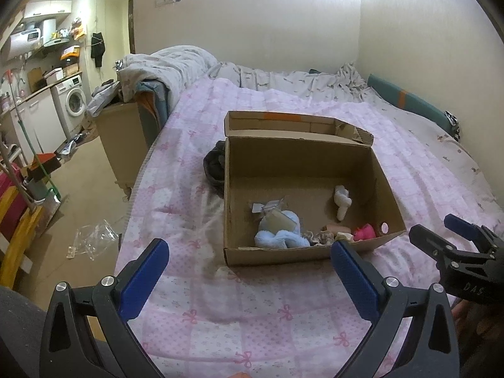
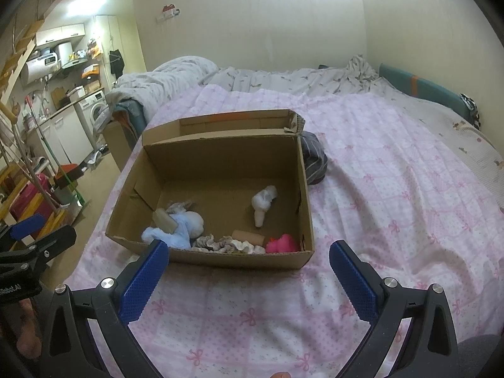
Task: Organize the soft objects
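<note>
An open cardboard box (image 1: 274,253) (image 2: 220,256) sits on the pink bedspread. Inside lie a light blue plush (image 1: 280,231) (image 2: 182,228), a white soft toy (image 1: 341,201) (image 2: 263,203), a pink soft toy (image 1: 363,231) (image 2: 282,244), a beige frilly cloth (image 1: 324,236) (image 2: 226,242) and a cardboard roll (image 2: 247,236). My left gripper (image 1: 249,252) is open and empty, in front of the box. My right gripper (image 2: 249,252) is open and empty, also in front of the box. The right gripper shows at the right edge of the left wrist view (image 1: 441,230).
A dark cloth bundle (image 1: 214,165) (image 2: 313,160) lies on the bed against the box's far side. A rumpled grey duvet (image 1: 170,66) is heaped at the bed's head. The bed edge drops to the floor at the left, with a cardboard carton (image 1: 123,135) beside it.
</note>
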`<state>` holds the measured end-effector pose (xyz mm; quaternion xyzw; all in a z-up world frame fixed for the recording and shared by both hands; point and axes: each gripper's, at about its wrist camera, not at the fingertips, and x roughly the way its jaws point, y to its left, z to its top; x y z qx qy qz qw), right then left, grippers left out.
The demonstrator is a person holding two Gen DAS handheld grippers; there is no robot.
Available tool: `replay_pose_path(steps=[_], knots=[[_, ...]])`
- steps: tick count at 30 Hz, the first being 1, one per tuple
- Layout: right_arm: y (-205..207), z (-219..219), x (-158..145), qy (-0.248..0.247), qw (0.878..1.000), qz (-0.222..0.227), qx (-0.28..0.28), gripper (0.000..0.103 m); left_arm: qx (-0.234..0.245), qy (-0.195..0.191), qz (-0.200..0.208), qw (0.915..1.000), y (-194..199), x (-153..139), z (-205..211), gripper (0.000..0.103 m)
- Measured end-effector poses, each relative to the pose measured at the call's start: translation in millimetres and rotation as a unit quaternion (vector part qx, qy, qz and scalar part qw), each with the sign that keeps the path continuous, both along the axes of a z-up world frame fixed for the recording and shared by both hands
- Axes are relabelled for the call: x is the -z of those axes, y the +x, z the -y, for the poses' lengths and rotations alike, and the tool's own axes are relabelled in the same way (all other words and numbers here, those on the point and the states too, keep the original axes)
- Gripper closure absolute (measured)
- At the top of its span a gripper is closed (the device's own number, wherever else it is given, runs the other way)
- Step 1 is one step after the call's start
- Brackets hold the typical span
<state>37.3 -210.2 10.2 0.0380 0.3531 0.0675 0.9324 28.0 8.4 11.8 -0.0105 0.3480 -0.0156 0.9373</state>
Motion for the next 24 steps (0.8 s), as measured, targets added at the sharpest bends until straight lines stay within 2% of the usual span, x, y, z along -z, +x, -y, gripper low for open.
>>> replay_pose_path(steps=[15, 24], knots=[[4.6, 7.5, 2.4, 0.027, 1.000, -0.004, 0.004, 0.000, -0.002, -0.016, -0.004, 0.9999, 4.3, 2.5, -3.3, 0.000], [4.7, 6.5, 2.0, 0.024, 1.000, -0.002, -0.001, 0.000, -0.001, -0.019, -0.007, 0.9998, 5.0, 4.0, -3.7, 0.000]])
